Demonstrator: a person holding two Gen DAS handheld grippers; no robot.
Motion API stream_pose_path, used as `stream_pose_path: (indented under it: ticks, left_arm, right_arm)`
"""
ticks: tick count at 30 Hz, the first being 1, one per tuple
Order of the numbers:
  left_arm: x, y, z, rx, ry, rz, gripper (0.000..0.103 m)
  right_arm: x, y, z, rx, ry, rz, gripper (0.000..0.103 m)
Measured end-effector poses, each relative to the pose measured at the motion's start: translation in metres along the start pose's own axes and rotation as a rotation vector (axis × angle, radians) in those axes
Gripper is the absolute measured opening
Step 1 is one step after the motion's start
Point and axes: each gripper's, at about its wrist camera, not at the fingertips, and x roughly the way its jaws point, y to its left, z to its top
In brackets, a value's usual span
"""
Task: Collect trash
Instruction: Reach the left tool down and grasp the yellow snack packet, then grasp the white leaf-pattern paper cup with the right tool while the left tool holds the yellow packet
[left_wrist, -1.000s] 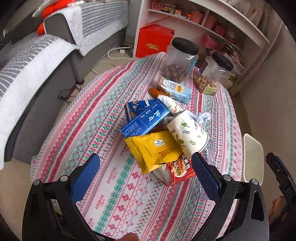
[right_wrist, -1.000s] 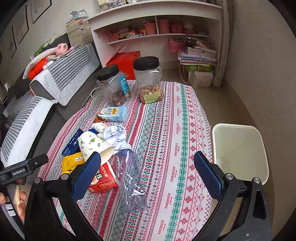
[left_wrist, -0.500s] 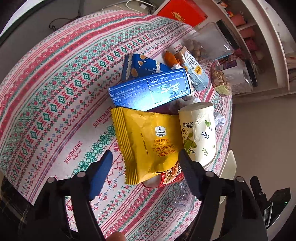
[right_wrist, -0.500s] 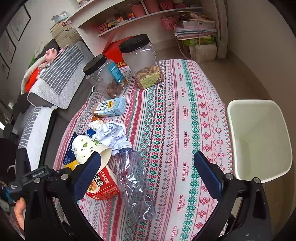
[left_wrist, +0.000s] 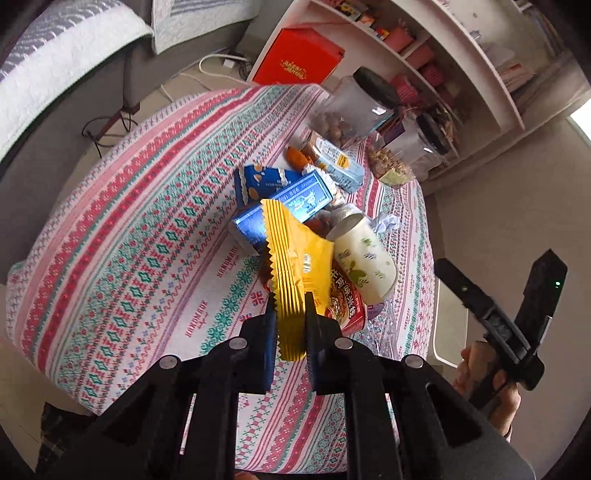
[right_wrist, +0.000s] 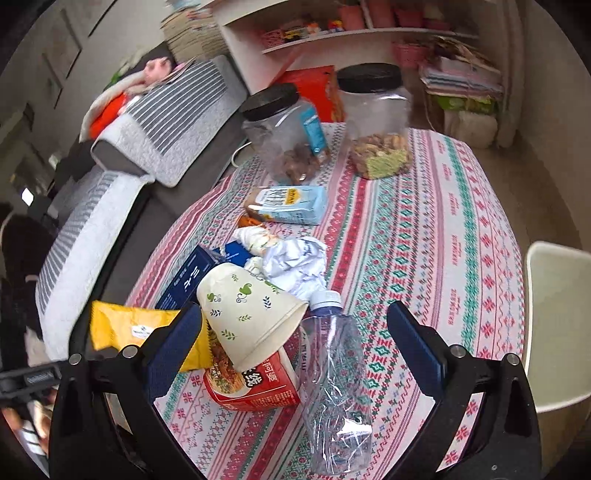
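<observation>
With its two blue pads pressed onto the crimped end of the yellow snack bag (left_wrist: 291, 273), the left tool (left_wrist: 291, 325) holds that bag firmly, the bag's long axis running straight away from the tool and its far end lifted over the pile. The bag looks light and limp, so I judge it will hang and flap once carried.

The right tool (right_wrist: 295, 343) stands wide and holds nothing. Directly between its pads and just ahead lies a crushed clear bottle (right_wrist: 336, 384), its long axis pointing nearly along the tool's line of sight, cap end away. To its left, touching it, sit a red noodle carton (right_wrist: 258, 384) and a tipped paper cup (right_wrist: 247, 314) resting on top of the carton. The right tool is plainly the nearer one for the bottle; closing across its width should need only a short forward reach.

Beyond these, on the patterned surface (right_wrist: 424, 240), lie crumpled paper (right_wrist: 295, 262), a dark blue box (right_wrist: 188, 277) and a pale blue carton (right_wrist: 291, 205). Farthest back stand two black-lidded jars (right_wrist: 376, 122).

The white bin (right_wrist: 557, 325) sits off the right edge of the surface, well apart from the left tool, so the bag probably has to cross the whole pile to reach it.
</observation>
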Motion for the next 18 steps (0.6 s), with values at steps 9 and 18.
stream_pose_path:
  ticks: [9,18]
  left_arm:
    - [-0.034,0.024,0.016,0.046,-0.132,0.117,0.013]
    - [-0.022,0.032,0.018,0.042,-0.111,0.126,0.013]
  right_arm:
    - [0.046,0.070,-0.018,-0.383,0.065,-0.068,0.096]
    - [0.089,0.084,-0.023,-0.500,0.120,-0.122,0.084]
